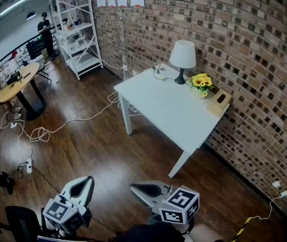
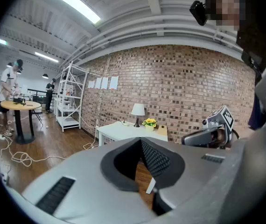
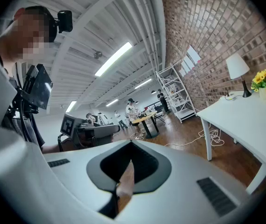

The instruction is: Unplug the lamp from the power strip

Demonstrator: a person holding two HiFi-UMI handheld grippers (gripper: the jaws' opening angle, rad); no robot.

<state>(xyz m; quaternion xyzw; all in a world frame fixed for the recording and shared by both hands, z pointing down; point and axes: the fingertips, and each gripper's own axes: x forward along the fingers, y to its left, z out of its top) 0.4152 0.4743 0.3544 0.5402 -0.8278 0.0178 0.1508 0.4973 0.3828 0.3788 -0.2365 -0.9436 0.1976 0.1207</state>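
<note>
The lamp (image 1: 183,59), with a white shade on a dark stem, stands at the far corner of the white table (image 1: 168,112). Beside its base lies the small power strip (image 1: 158,69) with a cord running off the table's far edge. Both grippers are low in the head view, well short of the table. My left gripper (image 1: 86,180) is shut and empty. My right gripper (image 1: 135,187) also looks shut with nothing in it. The lamp (image 2: 137,110) appears far off over the left gripper's jaws, and the lamp (image 3: 238,67) sits at the right edge of the right gripper view.
Yellow flowers (image 1: 201,81) and a wooden box (image 1: 219,104) sit on the table by the brick wall (image 1: 254,44). White cable loops (image 1: 43,133) trail over the wooden floor. A white shelf (image 1: 78,32) and a round table (image 1: 17,83) with people stand far left.
</note>
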